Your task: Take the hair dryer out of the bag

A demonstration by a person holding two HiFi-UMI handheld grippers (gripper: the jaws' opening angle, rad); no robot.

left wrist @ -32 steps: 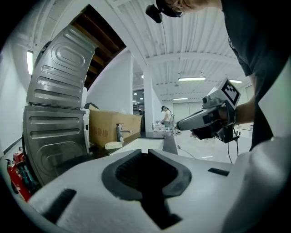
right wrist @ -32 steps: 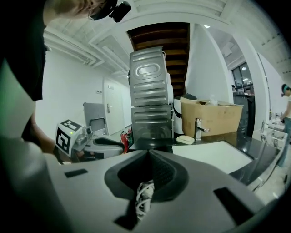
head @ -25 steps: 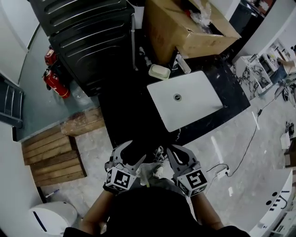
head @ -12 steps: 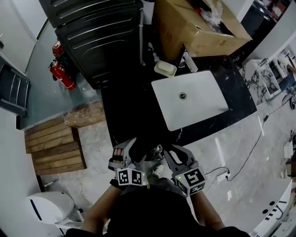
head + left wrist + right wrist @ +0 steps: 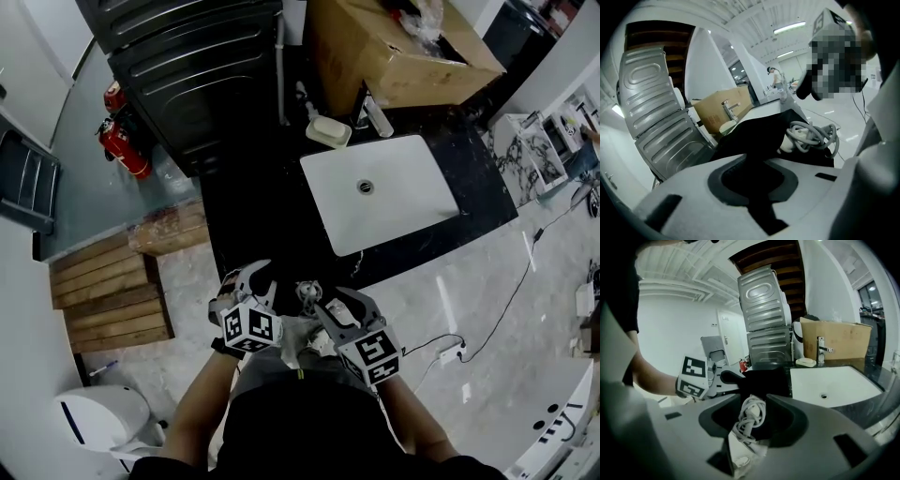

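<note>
- Left claw (image 5: 752, 178), just closing, pinches the black bag (image 5: 759, 131) on the white sink's (image 5: 380, 192) near side.
- Right claw (image 5: 751, 404), just opening, loosely straddles the hair dryer cord (image 5: 746, 425) poking from that bag.
- Beyond the sink: soap dish (image 5: 328, 132), cardboard box (image 5: 394, 47).

A black counter (image 5: 483, 208) holds a white sink (image 5: 394, 197). Behind the sink stands a cardboard box (image 5: 394, 52). A soap dish (image 5: 328, 132) sits by the sink's back left corner, and a faucet (image 5: 375, 117) stands at its back edge.
</note>
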